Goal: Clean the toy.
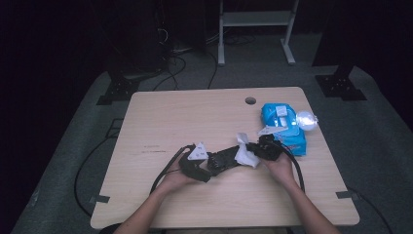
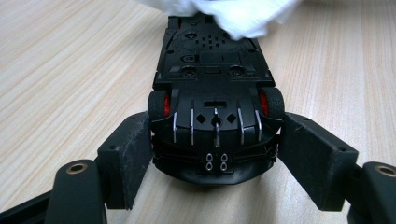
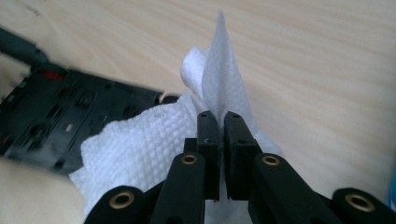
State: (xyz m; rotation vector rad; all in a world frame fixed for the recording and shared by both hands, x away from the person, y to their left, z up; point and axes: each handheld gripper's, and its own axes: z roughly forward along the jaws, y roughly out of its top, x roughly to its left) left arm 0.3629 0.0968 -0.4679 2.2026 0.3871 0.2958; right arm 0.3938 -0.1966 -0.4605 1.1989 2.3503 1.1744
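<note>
A black toy car (image 2: 212, 93) with red wheel hubs lies upside down on the wooden table (image 1: 195, 117), its underside facing up. My left gripper (image 2: 215, 156) is shut on the car's rear end, one pad pressing each side. A white wet wipe (image 3: 154, 140) rests on the car's far end (image 3: 60, 126). My right gripper (image 3: 222, 135) is shut on the wipe, which sticks up between its pads. In the high view the left gripper (image 1: 199, 165) and the right gripper (image 1: 258, 148) meet at the car (image 1: 225, 158) near the table's middle, with the wipe (image 1: 246, 153) between them.
A blue pack of wet wipes (image 1: 284, 127) lies at the right of the table, with a clear shiny wrapper (image 1: 307, 119) beside it. A cable hole (image 1: 250, 101) sits near the far edge. Black cables trail from both grippers toward the near edge.
</note>
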